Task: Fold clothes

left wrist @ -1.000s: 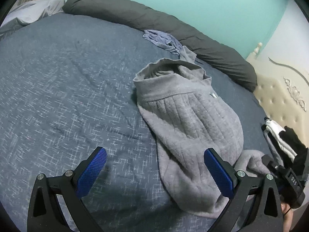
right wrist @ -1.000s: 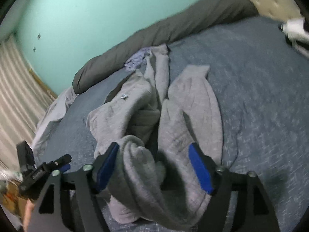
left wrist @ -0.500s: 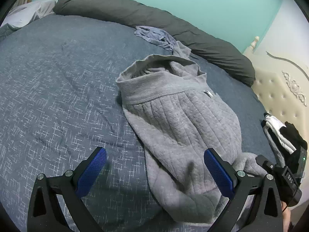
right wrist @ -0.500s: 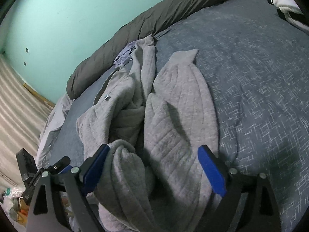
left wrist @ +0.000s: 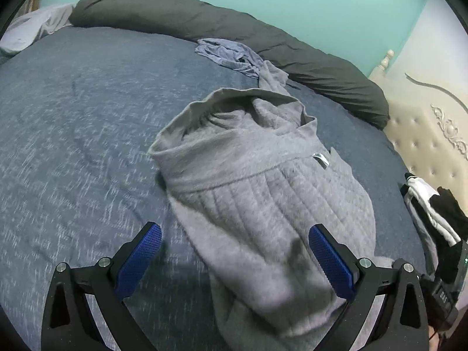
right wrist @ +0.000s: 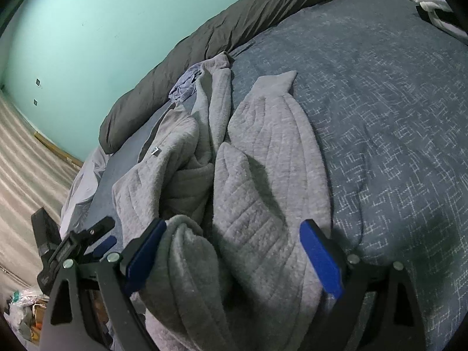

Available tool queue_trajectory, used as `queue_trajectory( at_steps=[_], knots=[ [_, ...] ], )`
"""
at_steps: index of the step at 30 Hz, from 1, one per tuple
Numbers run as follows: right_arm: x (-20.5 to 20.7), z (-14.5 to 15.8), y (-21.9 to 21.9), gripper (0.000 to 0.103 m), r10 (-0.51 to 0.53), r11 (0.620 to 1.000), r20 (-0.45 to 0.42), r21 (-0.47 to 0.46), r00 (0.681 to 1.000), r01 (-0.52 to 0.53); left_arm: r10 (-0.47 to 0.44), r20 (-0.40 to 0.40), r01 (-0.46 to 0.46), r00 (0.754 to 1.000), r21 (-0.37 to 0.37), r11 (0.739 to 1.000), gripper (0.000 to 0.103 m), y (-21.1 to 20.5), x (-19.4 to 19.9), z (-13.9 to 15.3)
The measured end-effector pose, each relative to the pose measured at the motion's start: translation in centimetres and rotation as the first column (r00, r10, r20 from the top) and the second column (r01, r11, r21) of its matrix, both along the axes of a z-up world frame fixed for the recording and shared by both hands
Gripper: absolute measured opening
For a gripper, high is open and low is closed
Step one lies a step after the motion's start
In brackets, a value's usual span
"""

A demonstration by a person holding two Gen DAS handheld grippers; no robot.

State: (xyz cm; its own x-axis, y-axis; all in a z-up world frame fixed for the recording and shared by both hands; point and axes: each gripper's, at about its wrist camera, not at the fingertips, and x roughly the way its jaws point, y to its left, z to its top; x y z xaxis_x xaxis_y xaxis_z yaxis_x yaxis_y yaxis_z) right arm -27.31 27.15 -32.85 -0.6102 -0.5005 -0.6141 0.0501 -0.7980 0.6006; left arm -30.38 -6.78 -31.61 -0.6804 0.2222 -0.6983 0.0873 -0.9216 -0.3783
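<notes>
Grey quilted sweatpants (left wrist: 263,204) lie crumpled mid-bed on the blue heathered bedspread (left wrist: 73,146).

Sweatpants: soft fleece, stitched channel ribs, smooth waistband gaping open, small tag at the band. Left gripper (left wrist: 234,251): blue knurled pads spread wide, clamping nothing, over the fabric's near edge. Right gripper (right wrist: 231,251): jaws wide apart, straddling a bunched leg, not pressing. Beyond the sweatpants: rumpled thin lavender garment (left wrist: 225,55), then a long dark grey bolster (left wrist: 204,20).
</notes>
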Motion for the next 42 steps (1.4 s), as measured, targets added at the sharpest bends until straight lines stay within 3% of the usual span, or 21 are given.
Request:
queue_trajectory(
  at_steps=[10,22,30,34,42],
  knots=[
    [-0.8,0.0,-1.0,0.093,0.01,1.0,-0.002,0.02,1.0,-0.01,-0.07,0.018,0.07,0.997,-0.011,0.997,0.103,1.4,-1.5,-0.9],
    [-0.7,-0.1,-1.3,0.093,0.011,1.0,0.001,0.013,1.0,-0.011,-0.088,0.076,0.082,0.993,0.075,0.994,0.103,0.9,-1.6,-3.2],
    [-0.8,-0.1,-1.4,0.093,0.012,1.0,0.005,0.008,1.0,-0.012,-0.092,0.096,0.085,0.991,0.076,0.994,0.103,1.0,-1.7,-3.9],
    [-0.8,-0.1,-1.4,0.093,0.011,1.0,0.004,0.008,1.0,-0.011,-0.084,0.126,0.063,0.988,0.162,0.985,0.103,0.3,-1.9,-4.9],
    [-0.8,-0.2,-1.4,0.093,0.009,1.0,0.007,0.002,1.0,-0.009,-0.09,0.112,0.072,0.99,0.156,0.985,0.103,0.6,-1.8,-5.2]
  ],
)
